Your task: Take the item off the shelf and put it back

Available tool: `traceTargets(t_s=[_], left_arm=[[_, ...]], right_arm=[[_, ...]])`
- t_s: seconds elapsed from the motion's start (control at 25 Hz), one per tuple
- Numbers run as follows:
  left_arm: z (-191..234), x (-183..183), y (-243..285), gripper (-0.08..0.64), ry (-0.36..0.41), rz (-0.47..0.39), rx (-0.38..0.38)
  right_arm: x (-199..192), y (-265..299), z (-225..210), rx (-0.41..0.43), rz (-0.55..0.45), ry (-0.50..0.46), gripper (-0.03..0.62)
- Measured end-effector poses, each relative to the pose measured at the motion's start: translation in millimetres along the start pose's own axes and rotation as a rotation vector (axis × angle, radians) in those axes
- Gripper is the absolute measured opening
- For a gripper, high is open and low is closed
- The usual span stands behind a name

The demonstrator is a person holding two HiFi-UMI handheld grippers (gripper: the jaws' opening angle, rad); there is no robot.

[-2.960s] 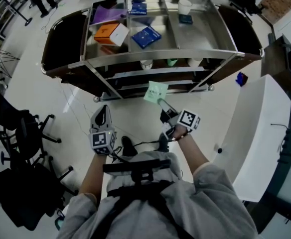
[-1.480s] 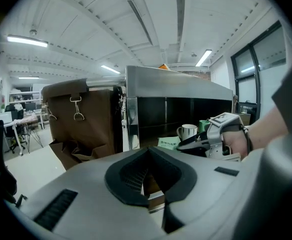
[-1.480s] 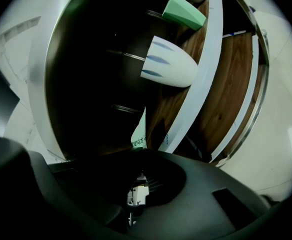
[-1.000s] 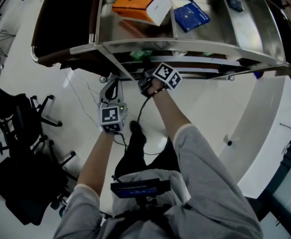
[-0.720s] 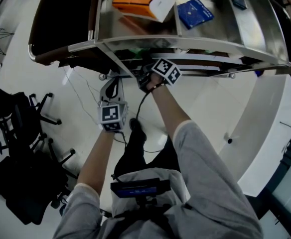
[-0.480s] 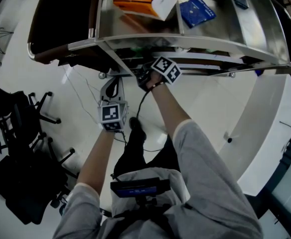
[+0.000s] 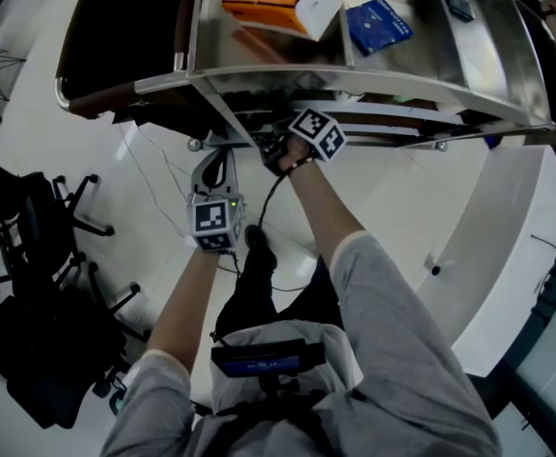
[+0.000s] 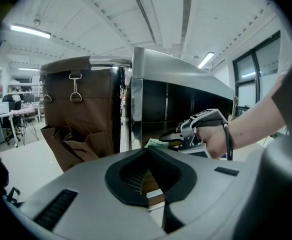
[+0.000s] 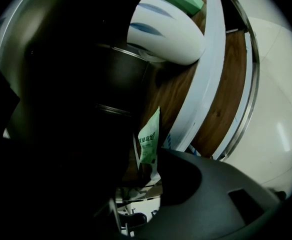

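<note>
Right gripper view: right gripper (image 9: 147, 176) jaws just been opening, now apart; green packet (image 9: 149, 140) upright between them, unclamped, on wooden lower shelf (image 9: 173, 91) near front edge. Left gripper (image 8: 153, 184) jaws together, empty, off shelf's left end.

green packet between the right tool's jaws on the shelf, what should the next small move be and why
Probably ease the right tool straight back out of the shelf. Its jaws have just been opening and stand apart, with the pale green printed packet upright between them by the brown wooden shelf board, so it looks released and put back.
</note>
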State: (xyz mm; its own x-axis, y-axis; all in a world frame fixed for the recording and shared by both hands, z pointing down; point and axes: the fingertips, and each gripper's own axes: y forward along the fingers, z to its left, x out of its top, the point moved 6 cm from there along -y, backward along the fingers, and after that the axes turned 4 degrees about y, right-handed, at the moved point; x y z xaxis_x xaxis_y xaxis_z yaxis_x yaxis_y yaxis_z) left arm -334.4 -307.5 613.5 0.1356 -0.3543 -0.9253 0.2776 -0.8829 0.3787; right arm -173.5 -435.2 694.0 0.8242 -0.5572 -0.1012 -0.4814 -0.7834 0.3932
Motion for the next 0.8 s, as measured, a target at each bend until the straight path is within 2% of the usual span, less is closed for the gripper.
traceTargets(t_s=[0.2, 0.4, 0.44, 0.64, 0.8], left_arm=[[1, 2, -6, 0.005, -0.006, 0.01, 0.01], [0, 11, -15, 0.005, -0.006, -0.01, 0.027], [-1, 13, -19, 0.005, -0.005, -0.008, 0.029], [-7, 30, -41, 0.005, -0.015, -0.018, 0.052], [-19, 48, -62, 0.005, -0.015, -0.029, 0.068]], right_arm=[[1, -14, -6, -0.035, 0.022, -0.048, 0.184], [5, -44, -6, -0.031, 0.056, -0.1, 0.183], [6, -52, -5, -0.03, 0.061, -0.116, 0.172], [20, -103, 7, -0.027, 0.056, -0.194, 0.022], [38, -148, 22, -0.011, 0.036, -0.243, 0.009]])
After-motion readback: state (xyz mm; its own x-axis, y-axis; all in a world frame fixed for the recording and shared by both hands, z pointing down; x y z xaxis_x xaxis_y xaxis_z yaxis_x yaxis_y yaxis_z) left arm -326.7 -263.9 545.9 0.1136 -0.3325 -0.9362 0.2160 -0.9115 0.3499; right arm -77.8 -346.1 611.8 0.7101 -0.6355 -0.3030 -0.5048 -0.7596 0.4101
